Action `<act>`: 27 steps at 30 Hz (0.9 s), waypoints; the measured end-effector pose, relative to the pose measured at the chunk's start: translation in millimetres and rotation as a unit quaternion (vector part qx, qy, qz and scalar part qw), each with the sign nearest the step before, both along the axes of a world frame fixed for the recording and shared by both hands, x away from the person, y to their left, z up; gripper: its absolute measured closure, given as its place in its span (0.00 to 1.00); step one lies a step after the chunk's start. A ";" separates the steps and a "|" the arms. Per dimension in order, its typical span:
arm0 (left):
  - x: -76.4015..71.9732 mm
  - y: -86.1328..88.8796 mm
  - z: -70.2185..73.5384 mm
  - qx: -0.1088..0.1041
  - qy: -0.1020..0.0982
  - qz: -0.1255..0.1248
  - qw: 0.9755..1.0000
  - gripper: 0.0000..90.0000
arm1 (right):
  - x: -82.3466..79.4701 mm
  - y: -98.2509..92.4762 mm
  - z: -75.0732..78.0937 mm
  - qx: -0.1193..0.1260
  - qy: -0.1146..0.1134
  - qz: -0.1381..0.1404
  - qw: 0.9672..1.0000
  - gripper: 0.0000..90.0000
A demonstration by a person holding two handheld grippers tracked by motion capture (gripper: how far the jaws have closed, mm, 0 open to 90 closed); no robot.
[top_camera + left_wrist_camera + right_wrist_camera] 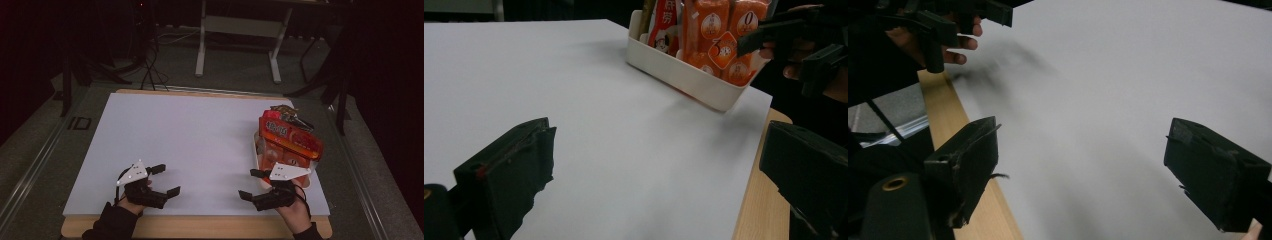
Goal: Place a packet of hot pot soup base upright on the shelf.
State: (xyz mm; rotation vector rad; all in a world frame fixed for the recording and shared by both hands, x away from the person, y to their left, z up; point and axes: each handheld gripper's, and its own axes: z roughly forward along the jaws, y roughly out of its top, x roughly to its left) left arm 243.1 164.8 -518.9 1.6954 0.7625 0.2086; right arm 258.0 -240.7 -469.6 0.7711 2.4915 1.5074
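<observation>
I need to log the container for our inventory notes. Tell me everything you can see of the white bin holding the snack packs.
The white bin is a shallow, rectangular tray with rounded corners, and looks like smooth plastic. It sits flat on the white sheet at the table's right side, close to the near edge. Orange and red snack packs stand in it, rising well above its rim. The right gripper hovers just in front of it, jaws apart, not touching it.

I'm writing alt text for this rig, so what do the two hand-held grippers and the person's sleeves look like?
Both the left gripper and the right gripper are black, with two blocky jaws and a pale grey three-cornered plate dotted with small marks on top. A thin black cable loops by the right one. The sleeves are dark.
</observation>
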 end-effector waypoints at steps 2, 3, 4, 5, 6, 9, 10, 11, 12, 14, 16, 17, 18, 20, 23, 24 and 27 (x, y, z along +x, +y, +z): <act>-0.1 0.0 -0.2 -0.001 0.000 -0.001 1.000 0.01 | -0.7 -1.7 -2.1 -0.002 0.002 -0.003 1.000 0.16; -0.1 -0.2 -0.2 0.000 -0.001 -0.001 1.000 0.01 | -0.9 -2.5 -3.4 -0.003 0.007 -0.002 1.000 0.16; -0.2 -0.5 -0.2 0.000 -0.001 -0.001 1.000 0.02 | -1.0 -3.0 -4.8 0.002 0.013 -0.003 1.000 0.16; -0.1 -0.8 -0.2 0.001 -0.001 -0.002 1.000 0.01 | -1.3 -3.3 -5.8 0.004 0.018 -0.003 1.000 0.16; 0.0 -1.2 -0.2 0.002 -0.002 -0.002 1.000 0.01 | -1.3 -3.2 -6.5 0.004 0.019 0.000 1.000 0.16; 0.3 -2.0 -0.7 0.005 -0.003 -0.004 1.000 0.01 | -1.4 -1.0 -8.1 0.001 0.021 0.002 1.000 0.16; 0.3 -2.0 -0.7 0.005 -0.003 -0.004 1.000 0.01 | -1.4 -1.0 -8.1 0.001 0.021 0.002 1.000 0.16; 0.2 -2.4 -1.7 0.005 -0.002 -0.005 1.000 0.01 | -1.4 -0.2 -8.4 0.001 0.022 0.004 1.000 0.16; 0.3 -2.5 -2.0 0.006 -0.002 -0.005 1.000 0.02 | -2.2 1.3 -8.2 0.000 0.020 0.008 1.000 0.16; 0.7 -2.6 -2.7 0.006 -0.002 -0.006 1.000 0.01 | -2.5 2.9 -8.0 0.001 0.015 0.014 1.000 0.16; 0.7 -2.6 -2.9 0.006 -0.001 -0.005 1.000 0.01 | -2.5 3.6 -8.2 0.001 0.015 0.015 1.000 0.16; 0.6 -2.7 -3.4 0.006 -0.002 -0.005 1.000 0.01 | -2.3 4.1 -8.6 0.001 0.016 0.016 1.000 0.16; 0.5 -2.8 -3.4 0.006 -0.002 -0.005 1.000 0.01 | -1.7 5.3 -10.1 -0.005 0.017 0.018 1.000 0.16; 0.2 -2.8 -3.4 0.005 -0.003 -0.005 1.000 0.01 | -1.4 5.8 -11.2 -0.009 0.018 0.018 1.000 0.16; 0.4 -2.4 -3.8 0.006 -0.003 -0.004 1.000 0.01 | -0.8 5.7 -12.1 -0.006 0.019 0.021 1.000 0.16; 0.4 -2.4 -4.0 0.006 -0.002 -0.004 1.000 0.02 | -0.6 6.0 -12.6 -0.006 0.020 0.023 1.000 0.16; -0.1 -2.6 -4.7 0.007 -0.001 -0.004 1.000 0.02 | -0.5 6.5 -13.6 -0.010 0.019 0.024 0.999 0.16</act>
